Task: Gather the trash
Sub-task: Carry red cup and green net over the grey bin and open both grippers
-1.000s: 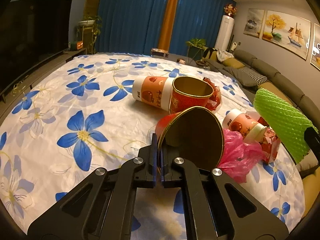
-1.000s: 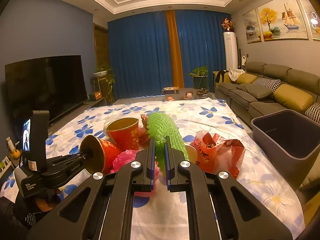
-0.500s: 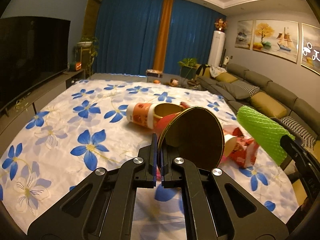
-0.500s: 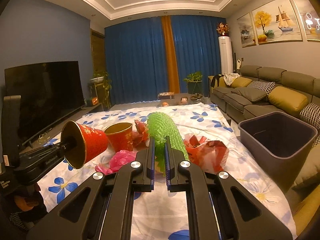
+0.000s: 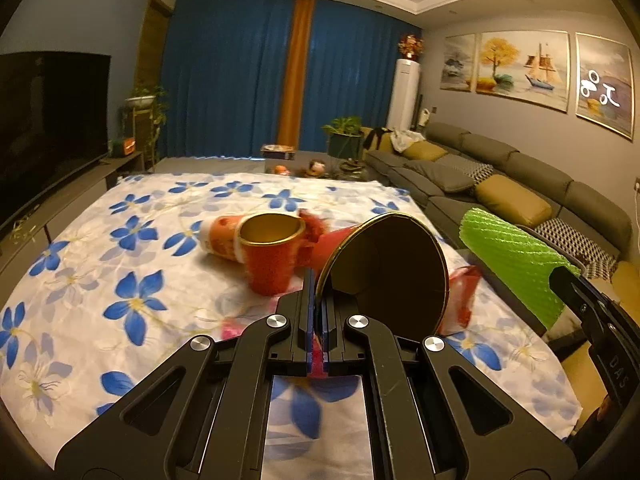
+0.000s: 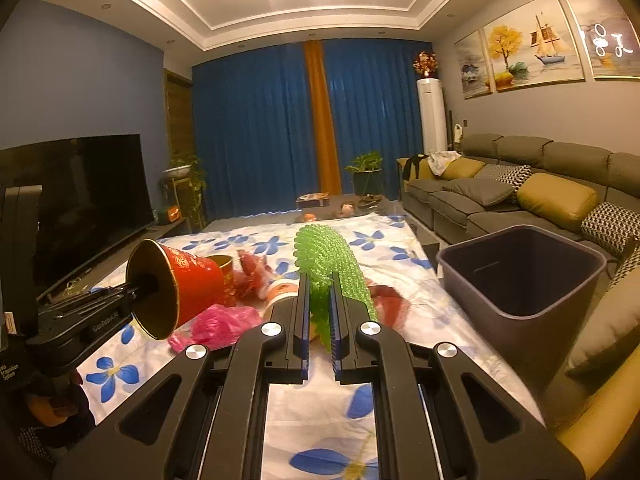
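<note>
My left gripper (image 5: pixel 317 312) is shut on the rim of a red paper cup with a gold inside (image 5: pixel 390 272), held above the flowered table; the cup also shows in the right wrist view (image 6: pixel 176 294). My right gripper (image 6: pixel 319 312) is shut on a green foam net sleeve (image 6: pixel 332 264), also seen at the right of the left wrist view (image 5: pixel 516 264). A grey trash bin (image 6: pixel 524 280) stands to the right of the table. On the table lie another red cup (image 5: pixel 272 256), an orange-white cup (image 5: pixel 218 236), a pink plastic bag (image 6: pixel 222 320) and red wrappers (image 6: pixel 390 300).
The flowered tablecloth (image 5: pixel 100 264) covers the table. A grey sofa with cushions (image 6: pixel 520 196) runs along the right wall. A TV (image 6: pixel 72 200) stands at the left. Blue curtains hang at the back.
Both grippers have risen with their loads; the red cup and the green sleeve now sit higher above the table, and the bin appears nearer at the right.
</note>
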Tool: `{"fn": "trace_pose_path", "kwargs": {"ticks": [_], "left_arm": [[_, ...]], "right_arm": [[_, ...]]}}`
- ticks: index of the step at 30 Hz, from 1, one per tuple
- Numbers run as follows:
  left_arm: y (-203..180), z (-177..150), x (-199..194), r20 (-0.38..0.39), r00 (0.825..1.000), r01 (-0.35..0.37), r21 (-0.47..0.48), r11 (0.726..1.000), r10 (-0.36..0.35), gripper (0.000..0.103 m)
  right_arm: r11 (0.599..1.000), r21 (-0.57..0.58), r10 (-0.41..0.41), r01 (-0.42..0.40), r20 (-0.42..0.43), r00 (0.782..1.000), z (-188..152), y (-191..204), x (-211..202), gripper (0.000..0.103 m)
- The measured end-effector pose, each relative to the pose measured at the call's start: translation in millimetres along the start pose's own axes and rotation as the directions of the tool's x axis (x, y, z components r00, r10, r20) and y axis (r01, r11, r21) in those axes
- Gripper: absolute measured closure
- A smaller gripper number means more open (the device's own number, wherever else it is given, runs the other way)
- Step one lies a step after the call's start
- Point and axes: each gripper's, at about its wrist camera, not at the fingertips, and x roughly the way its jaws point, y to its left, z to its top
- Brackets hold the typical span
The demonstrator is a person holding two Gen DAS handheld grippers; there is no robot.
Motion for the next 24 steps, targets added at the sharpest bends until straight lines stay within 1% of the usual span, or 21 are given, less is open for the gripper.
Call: {"fn": "trace_pose_path", "kwargs": {"ticks": [11, 15, 21, 24], "left_arm": [[-49, 6, 16, 0.001, 0.997, 0.079, 0.071, 0.994, -0.079, 0.101], [-71, 10, 22, 0.001, 0.993, 0.113, 0.096, 0.989, -0.114, 0.101], [-117, 20, 35, -0.003, 0.982, 0.185, 0.139, 0.973, -0.187, 0.101], [-144, 26, 43, 0.001, 0.973, 0.228, 0.167, 0.959, -0.232, 0.101]], "right_arm": [[0.998, 0.013, -0.064, 0.064, 0.026, 0.998, 2, -27, -10, 0.094], [0.995, 0.016, -0.102, 0.101, 0.044, 0.994, 6, -41, -13, 0.094], [0.982, 0.027, -0.189, 0.187, 0.072, 0.979, 10, -70, -16, 0.094], [0.972, 0.041, -0.234, 0.232, 0.079, 0.969, 14, -91, -16, 0.094]]}}
